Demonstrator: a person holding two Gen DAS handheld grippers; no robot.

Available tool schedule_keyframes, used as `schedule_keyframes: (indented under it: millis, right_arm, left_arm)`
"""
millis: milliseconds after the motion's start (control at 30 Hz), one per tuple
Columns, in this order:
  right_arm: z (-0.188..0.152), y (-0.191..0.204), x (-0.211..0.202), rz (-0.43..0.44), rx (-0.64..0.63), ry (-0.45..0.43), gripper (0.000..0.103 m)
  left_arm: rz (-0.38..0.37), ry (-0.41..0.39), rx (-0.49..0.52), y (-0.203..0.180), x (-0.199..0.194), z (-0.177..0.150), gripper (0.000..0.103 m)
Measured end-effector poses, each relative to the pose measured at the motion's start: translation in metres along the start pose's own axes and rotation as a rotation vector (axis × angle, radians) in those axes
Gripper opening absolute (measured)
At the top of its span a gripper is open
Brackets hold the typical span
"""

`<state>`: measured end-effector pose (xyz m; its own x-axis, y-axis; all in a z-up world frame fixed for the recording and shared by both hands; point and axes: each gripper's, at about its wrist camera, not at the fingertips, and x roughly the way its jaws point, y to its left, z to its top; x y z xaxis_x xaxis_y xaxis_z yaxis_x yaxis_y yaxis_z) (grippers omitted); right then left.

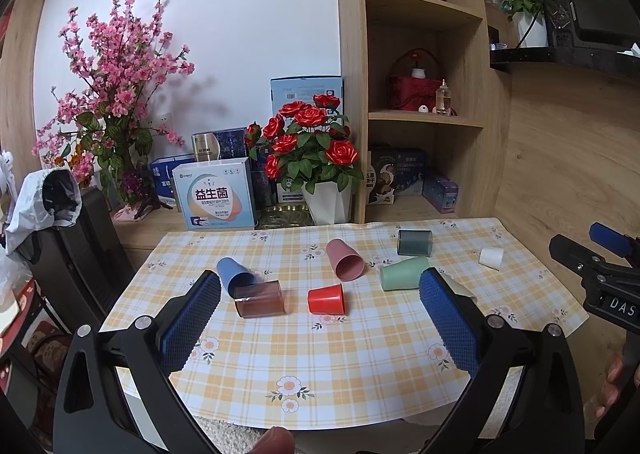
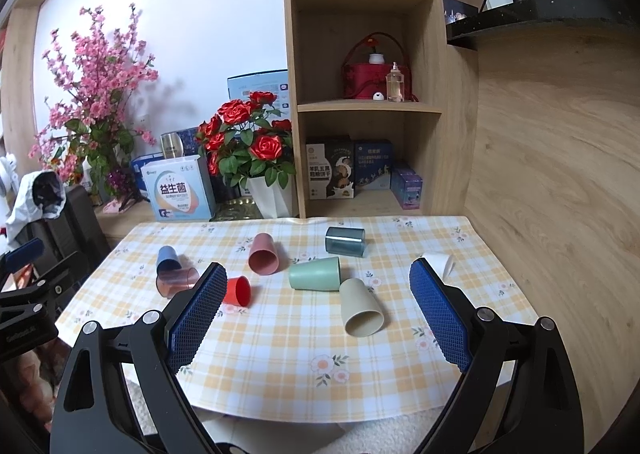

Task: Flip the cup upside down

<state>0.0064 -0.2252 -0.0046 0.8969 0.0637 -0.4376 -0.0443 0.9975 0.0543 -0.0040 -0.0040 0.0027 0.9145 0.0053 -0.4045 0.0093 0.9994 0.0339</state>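
Observation:
Several cups lie on their sides on the checked tablecloth: a red cup, a clear brown cup, a blue cup, a pink cup, a green cup, a dark clear cup and a white cup. The right wrist view adds a beige cup, the green cup and the red cup. My left gripper is open and empty above the near table edge. My right gripper is open and empty, the beige cup lying between its fingers further out.
Behind the table stand a rose pot, boxes, pink blossom branches and a wooden shelf unit. A wooden wall borders the table's right side. A black chair with clothes stands on the left.

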Motion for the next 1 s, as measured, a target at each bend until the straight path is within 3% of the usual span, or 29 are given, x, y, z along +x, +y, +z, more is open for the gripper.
schedule_keyframes:
  millis: [1000]
  right_arm:
    - [0.0001,-0.0007,-0.0046,0.002,0.003,0.009,0.09]
  left_arm:
    - [-0.001,-0.014,-0.006,-0.0008,-0.0071,-0.0028,0.097]
